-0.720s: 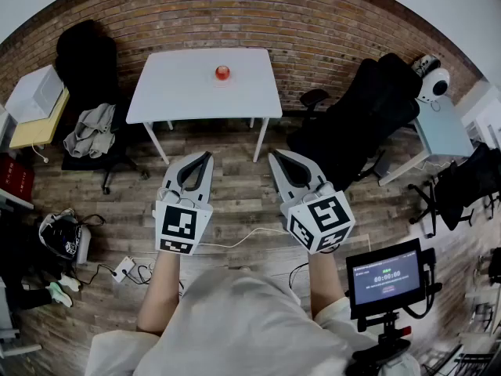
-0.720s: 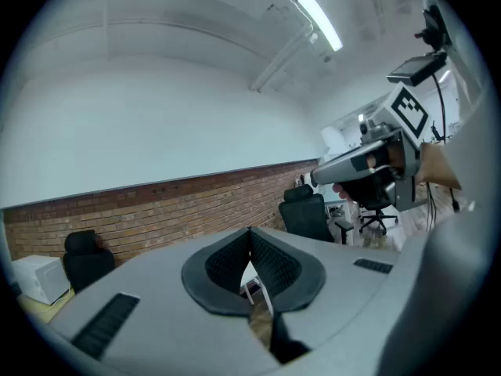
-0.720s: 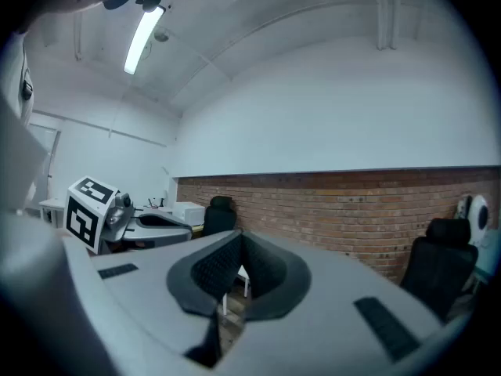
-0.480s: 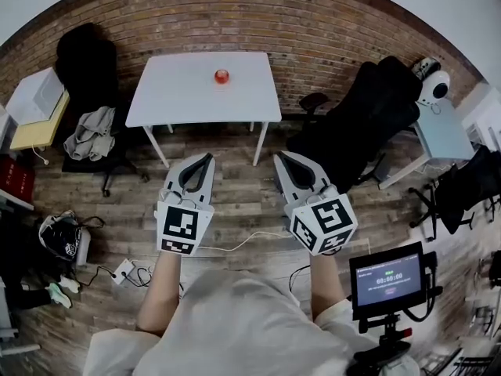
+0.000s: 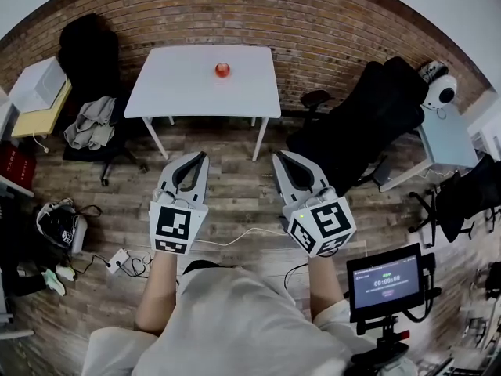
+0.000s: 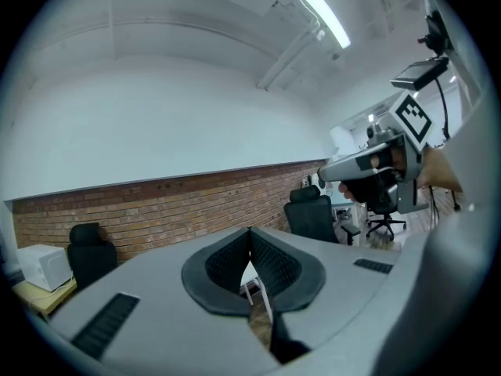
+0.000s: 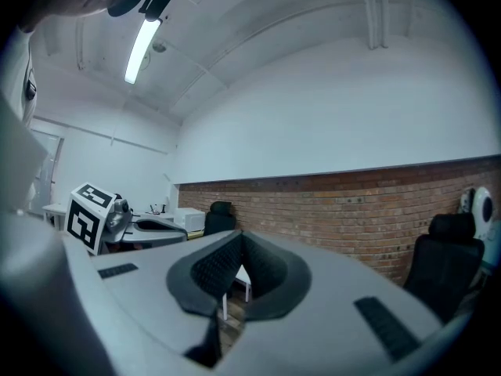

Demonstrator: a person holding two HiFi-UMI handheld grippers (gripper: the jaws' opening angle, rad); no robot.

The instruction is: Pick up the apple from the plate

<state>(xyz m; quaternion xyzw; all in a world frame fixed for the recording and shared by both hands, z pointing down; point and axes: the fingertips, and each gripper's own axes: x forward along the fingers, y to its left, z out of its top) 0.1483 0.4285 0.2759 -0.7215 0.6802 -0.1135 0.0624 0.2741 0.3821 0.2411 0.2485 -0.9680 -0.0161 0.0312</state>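
You stood well back from the white table (image 5: 168, 88), so the step in hand was, by my reading, the approach. Your left gripper (image 5: 205, 156) had its jaws pressed together with nothing between them. Your right gripper (image 5: 276, 156) was likewise closed and empty, and both pointed level toward the table.

To do this well, you needed to walk in until the apple lay just ahead of one gripper's tips. You also had to spread that gripper's jaws wide before reaching. Coming at the fruit level, across its widest part, would let the pads seat on both sides instead of skidding off the round skin.

The apple (image 5: 223, 70) sat far ahead of both grippers, between their lines, toward the table's far edge. It looked small, round and red. Whether a plate lay beneath it was too small to tell.
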